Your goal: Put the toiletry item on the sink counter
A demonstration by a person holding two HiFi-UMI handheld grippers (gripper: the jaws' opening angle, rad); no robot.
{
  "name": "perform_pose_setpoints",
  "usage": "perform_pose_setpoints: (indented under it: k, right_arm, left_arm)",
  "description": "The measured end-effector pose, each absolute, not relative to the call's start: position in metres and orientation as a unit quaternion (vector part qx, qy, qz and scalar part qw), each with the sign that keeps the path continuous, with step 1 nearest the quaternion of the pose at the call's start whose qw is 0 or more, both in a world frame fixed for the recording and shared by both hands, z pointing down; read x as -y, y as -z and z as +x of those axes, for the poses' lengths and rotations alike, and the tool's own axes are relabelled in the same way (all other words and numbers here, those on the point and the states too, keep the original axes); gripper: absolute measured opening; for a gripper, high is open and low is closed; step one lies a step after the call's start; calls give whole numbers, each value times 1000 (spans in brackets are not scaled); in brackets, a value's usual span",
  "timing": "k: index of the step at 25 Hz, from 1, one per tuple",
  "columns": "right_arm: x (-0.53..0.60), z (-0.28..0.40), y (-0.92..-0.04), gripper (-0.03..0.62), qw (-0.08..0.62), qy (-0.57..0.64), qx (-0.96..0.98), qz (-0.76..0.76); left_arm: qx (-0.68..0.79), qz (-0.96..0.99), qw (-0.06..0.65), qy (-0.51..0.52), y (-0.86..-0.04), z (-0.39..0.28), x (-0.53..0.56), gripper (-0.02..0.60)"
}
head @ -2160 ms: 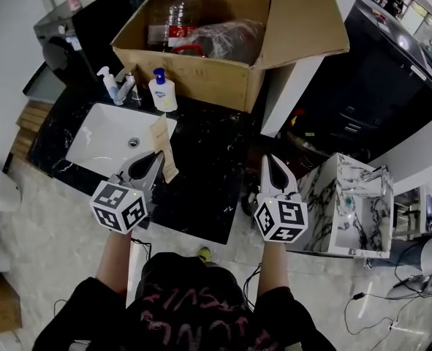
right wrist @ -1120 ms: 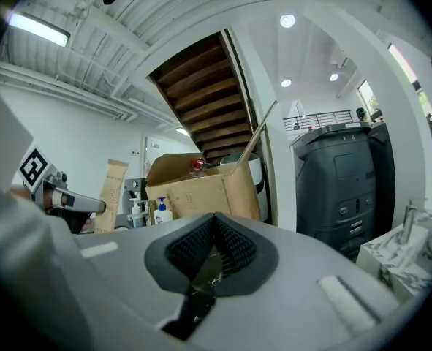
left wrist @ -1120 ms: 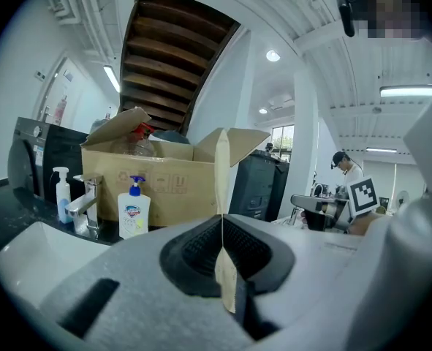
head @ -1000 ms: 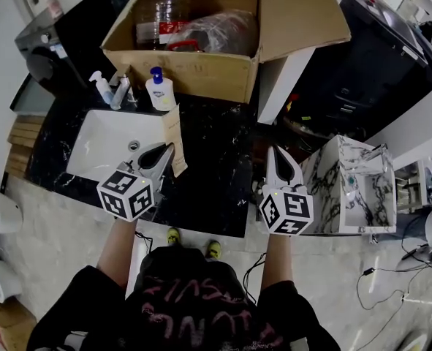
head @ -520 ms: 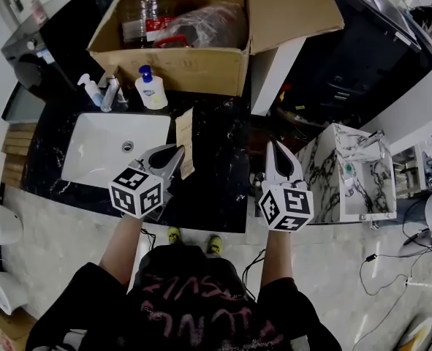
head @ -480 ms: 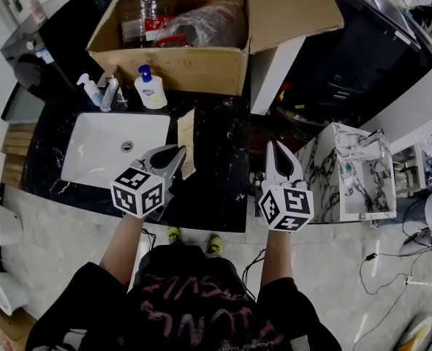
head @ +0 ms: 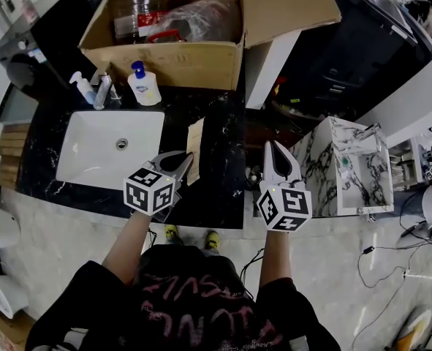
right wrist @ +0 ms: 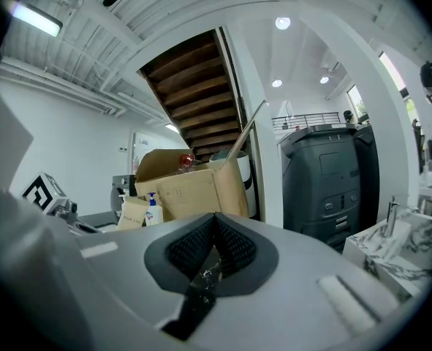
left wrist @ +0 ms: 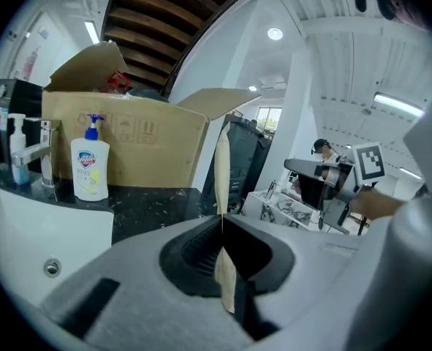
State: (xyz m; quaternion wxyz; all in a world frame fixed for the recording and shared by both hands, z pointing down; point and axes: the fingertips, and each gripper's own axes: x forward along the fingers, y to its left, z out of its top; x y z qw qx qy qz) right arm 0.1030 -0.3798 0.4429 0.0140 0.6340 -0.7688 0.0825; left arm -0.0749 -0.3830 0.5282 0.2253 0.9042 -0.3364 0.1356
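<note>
Black marble counter (head: 219, 163) carries white basin (head: 99, 152). Cardboard box (head: 172, 61) behind basin, soap bottle (head: 142, 88) at basin's back rim. Left gripper (head: 188, 159) clamped on thin tan packet (head: 195, 143), held edge-up above counter just right of basin. Right gripper (head: 275, 147) closed on nothing, further right of basin, past counter edge. We judge placing step in hand: next, lower packet onto bare counter, then release. Versus earliest frame, packet moved from over basin's right rim to clear right of it.

Ceiling lamps (right wrist: 283, 23) light everything brightly; my gripper views bulge, go black at the corners, and blur up close.
</note>
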Motion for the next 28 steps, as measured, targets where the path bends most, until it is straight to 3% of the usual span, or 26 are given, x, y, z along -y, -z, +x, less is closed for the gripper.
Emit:
perform_pose_setpoints:
  k: [28]
  right_arm:
    - [387,108,-453,9,31,-89,762,640]
  left_arm:
    - [352,874,244,-228,-607,-88,412,33]
